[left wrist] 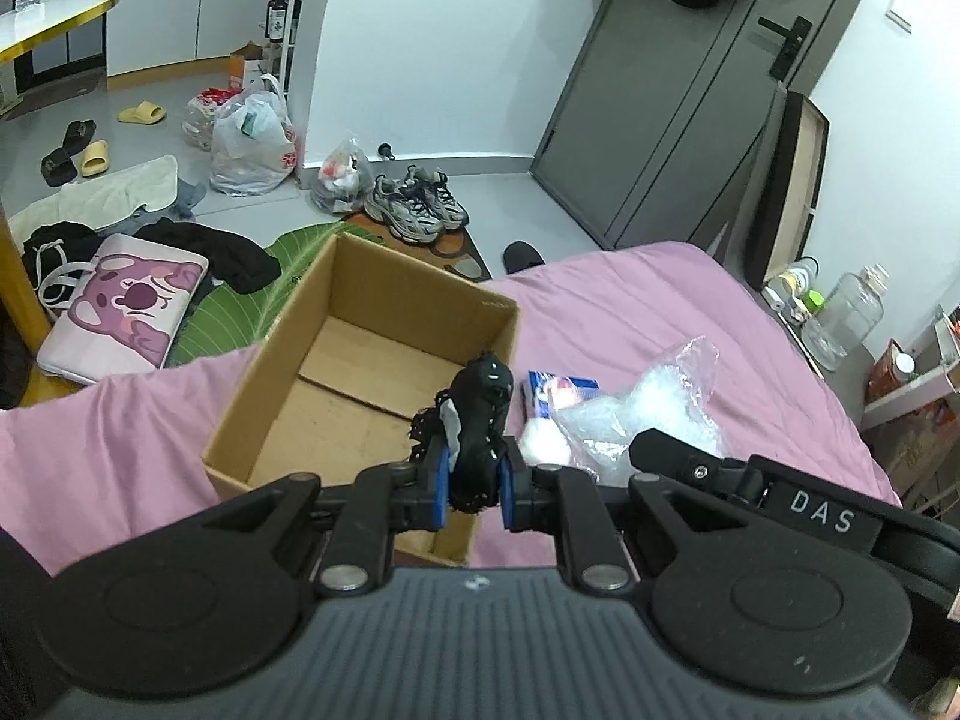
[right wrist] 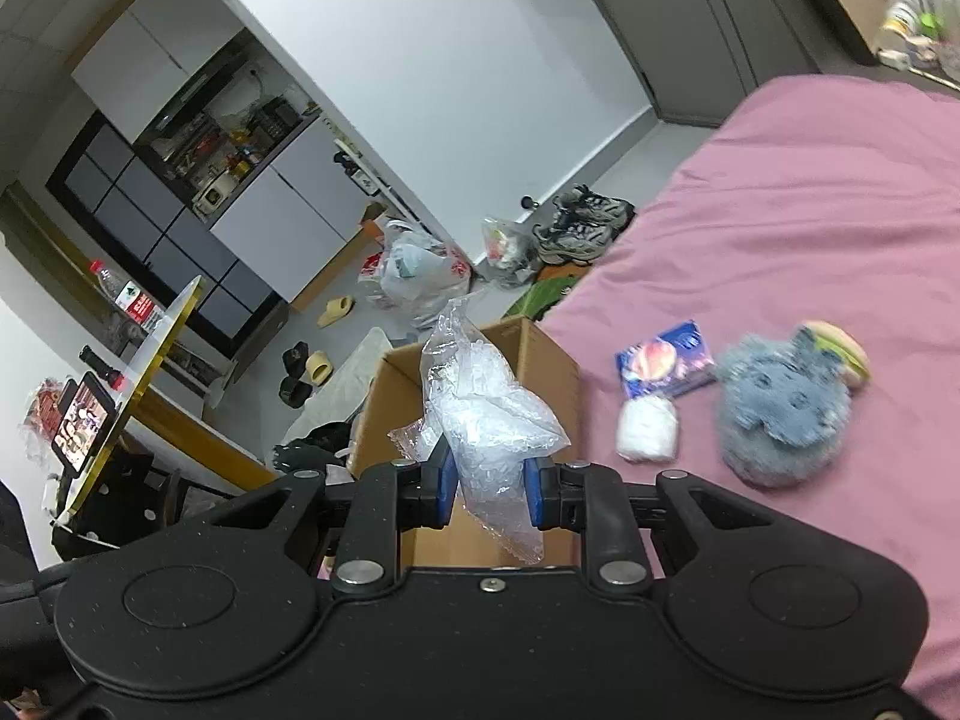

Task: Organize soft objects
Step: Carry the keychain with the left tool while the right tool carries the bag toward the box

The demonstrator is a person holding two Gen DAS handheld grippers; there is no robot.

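An open cardboard box (left wrist: 360,324) stands on the pink bed (left wrist: 630,300); nothing shows on the bare floor I can see inside it. My left gripper (left wrist: 474,480) is shut on a black fabric item (left wrist: 477,420) and holds it over the box's near right corner. My right gripper (right wrist: 489,489) is shut on a clear plastic bag (right wrist: 480,408), held above the box (right wrist: 540,360). The bag (left wrist: 648,408) and the right gripper's body (left wrist: 720,468) also show in the left wrist view. On the bed lie a white soft roll (right wrist: 648,435), a blue packet (right wrist: 666,360) and a grey-blue plush toy (right wrist: 786,408).
The floor beyond the bed holds sneakers (left wrist: 417,204), plastic bags (left wrist: 252,144), slippers (left wrist: 96,156), dark clothes (left wrist: 216,252) and a pink cartoon case (left wrist: 126,312). A grey door (left wrist: 678,96) stands ahead. A side table with bottles (left wrist: 840,312) is at the right.
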